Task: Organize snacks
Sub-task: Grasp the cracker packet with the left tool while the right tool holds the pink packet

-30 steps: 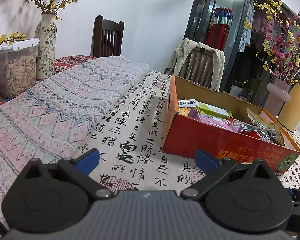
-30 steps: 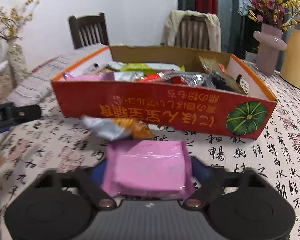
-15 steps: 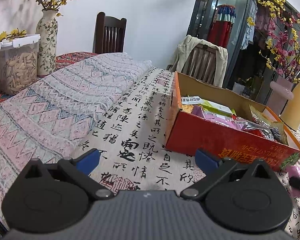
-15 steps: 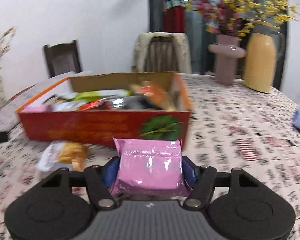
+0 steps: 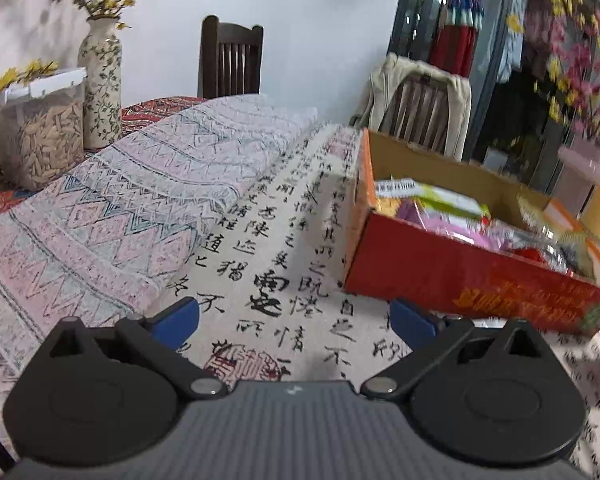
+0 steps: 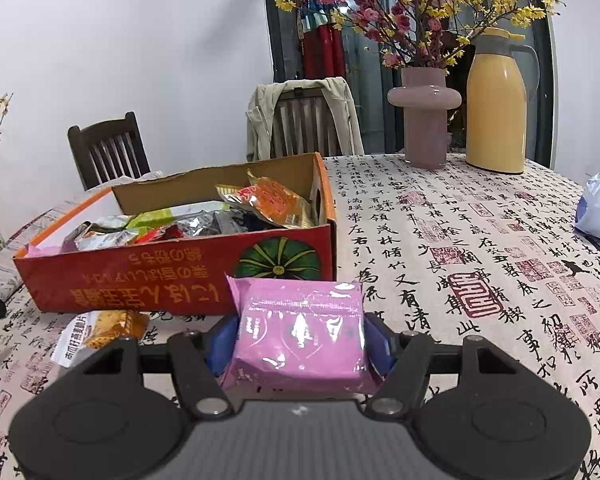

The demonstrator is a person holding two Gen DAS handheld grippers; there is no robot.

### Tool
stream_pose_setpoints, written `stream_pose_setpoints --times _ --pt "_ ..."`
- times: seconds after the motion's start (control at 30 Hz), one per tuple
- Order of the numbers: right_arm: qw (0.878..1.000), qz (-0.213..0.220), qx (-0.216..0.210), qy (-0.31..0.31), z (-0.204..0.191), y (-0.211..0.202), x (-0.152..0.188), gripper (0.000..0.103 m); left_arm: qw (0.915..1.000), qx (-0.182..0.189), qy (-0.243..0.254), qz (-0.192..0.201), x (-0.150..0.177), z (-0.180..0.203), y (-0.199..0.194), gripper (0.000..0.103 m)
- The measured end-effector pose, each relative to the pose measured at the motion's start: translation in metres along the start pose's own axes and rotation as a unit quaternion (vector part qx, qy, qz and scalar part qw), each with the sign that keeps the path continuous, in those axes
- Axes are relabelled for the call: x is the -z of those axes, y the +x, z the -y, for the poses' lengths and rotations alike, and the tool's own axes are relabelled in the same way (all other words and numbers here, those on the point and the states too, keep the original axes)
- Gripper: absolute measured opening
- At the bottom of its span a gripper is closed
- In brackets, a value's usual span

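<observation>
While the right gripper (image 6: pixel 300 338) hangs above the desk (image 6: pixel 480 264) draped in a calligraphy-printed cloth, its blue-padded fingers (image 6: pixel 220 340) are clamped on a flat pink foil snack packet (image 6: pixel 300 332), one pad against each side. Just beyond the packet stands a shallow red-and-orange cardboard box (image 6: pixel 172 280) printed with a green pumpkin and filled with assorted shiny snack wrappers. A small orange-and-white snack pouch (image 6: pixel 100 330) lies on the cloth just in front of the box, left of the gripper. A yellow thermos jug (image 6: pixel 496 104) and a mauve vase (image 6: pixel 424 116) stand well beyond. The left gripper (image 5: pixel 294 320) has its fingers (image 5: pixel 176 318) wide apart with nothing between them, near the box's (image 5: pixel 440 276) corner.
</observation>
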State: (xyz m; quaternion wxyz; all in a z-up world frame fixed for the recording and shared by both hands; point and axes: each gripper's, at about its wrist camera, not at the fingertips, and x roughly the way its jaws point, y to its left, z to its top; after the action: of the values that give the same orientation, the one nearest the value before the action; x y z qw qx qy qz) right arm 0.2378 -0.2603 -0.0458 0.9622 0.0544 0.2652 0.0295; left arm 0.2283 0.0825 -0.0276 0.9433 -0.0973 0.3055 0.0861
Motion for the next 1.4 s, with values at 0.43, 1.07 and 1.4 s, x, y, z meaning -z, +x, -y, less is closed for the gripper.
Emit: stream_pose_setpoints --times 0.43,1.07,1.4 --pt "1.000 0.005 -0.012 0.006 0.001 -0.004 0.002 0.066 0.9935 0.060 0.054 -0.080 -0.004 0.109 0.010 0.103" --pt "0.999 0.007 -0.030 0.010 0.002 -0.006 0.002 0.066 0.9903 0.062 0.076 -0.098 0.016 0.146 0.019 0.047" --pt "0.999 0.015 -0.032 0.003 0.001 -0.009 0.003 0.066 0.9913 0.094 0.078 -0.049 0.008 0.127 -0.014 0.046"
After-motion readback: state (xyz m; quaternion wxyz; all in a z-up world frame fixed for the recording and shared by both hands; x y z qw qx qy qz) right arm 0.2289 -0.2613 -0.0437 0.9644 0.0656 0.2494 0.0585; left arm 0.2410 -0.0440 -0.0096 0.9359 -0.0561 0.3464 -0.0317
